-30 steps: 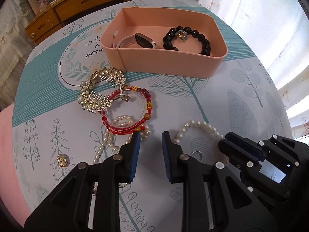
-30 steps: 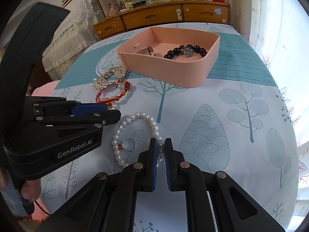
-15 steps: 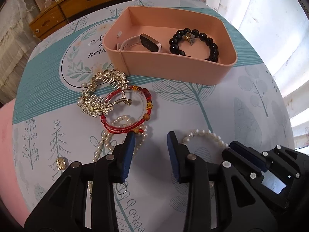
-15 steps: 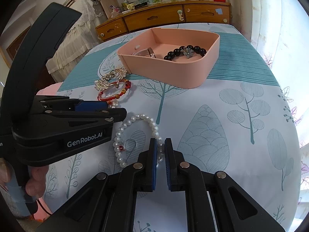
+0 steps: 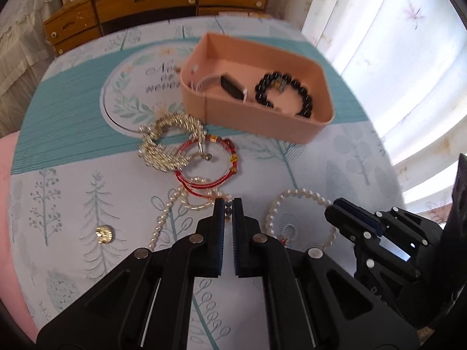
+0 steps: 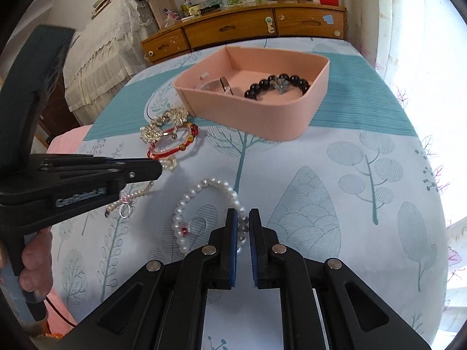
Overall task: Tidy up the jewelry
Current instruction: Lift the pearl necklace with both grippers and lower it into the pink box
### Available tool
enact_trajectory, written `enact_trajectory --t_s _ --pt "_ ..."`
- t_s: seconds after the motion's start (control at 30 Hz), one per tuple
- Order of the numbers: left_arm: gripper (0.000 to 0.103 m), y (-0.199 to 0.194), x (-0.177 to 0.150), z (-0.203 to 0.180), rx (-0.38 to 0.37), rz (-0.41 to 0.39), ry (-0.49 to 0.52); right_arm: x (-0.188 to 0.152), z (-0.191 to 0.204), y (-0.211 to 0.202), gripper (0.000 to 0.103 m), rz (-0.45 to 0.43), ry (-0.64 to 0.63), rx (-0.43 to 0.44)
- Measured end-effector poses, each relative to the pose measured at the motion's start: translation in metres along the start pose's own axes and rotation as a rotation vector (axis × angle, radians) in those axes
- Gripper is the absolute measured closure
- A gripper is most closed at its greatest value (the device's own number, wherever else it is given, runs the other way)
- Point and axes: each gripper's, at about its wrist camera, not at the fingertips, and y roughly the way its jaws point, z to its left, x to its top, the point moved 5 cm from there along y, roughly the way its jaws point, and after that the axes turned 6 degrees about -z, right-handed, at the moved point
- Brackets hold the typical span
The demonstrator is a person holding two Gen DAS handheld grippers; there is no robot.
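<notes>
A pink box [image 5: 262,122] [image 6: 256,113] holds a black bead bracelet [image 5: 303,99] [image 6: 262,86] and a watch [image 5: 230,87]. On the cloth lie a gold leaf comb [image 5: 166,143], a red string bracelet [image 5: 210,172] [image 6: 175,148], a long pearl necklace [image 5: 172,207] and a pearl bracelet [image 5: 297,198] [image 6: 204,204]. My left gripper [image 5: 229,204] is shut on the pearl necklace near the red bracelet. My right gripper [image 6: 241,218] is shut on the pearl bracelet's near side.
A small gold ring [image 5: 104,234] lies on the cloth at the left. A wooden drawer chest [image 6: 248,29] stands behind the table and a lace-covered bed [image 6: 108,43] to the left. Curtains [image 5: 394,43] hang at the right.
My left gripper has moved forward to the pearl necklace and closed from open to shut on it. My right gripper has stayed shut on the pearl bracelet.
</notes>
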Motion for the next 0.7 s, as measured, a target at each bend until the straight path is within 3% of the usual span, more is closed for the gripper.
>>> enact_trajectory --t_s 0.37,0.5,0.7 --pt "0.101 -0.136 0.073 -0.013 -0.086 -0.3 0.024 0.078 0.017 -0.081 0.095 -0.244 -0.044 -0.035" --pt "0.101 -0.159 0.097 -0.021 -0.083 -0.375 0.039 0.109 0.02 -0.101 0.095 -0.315 -0.047 -0.061" --pt "0.101 -0.16 0.126 -0.029 -0.09 -0.398 0.045 0.144 0.022 -0.111 0.095 -0.35 -0.043 -0.081"
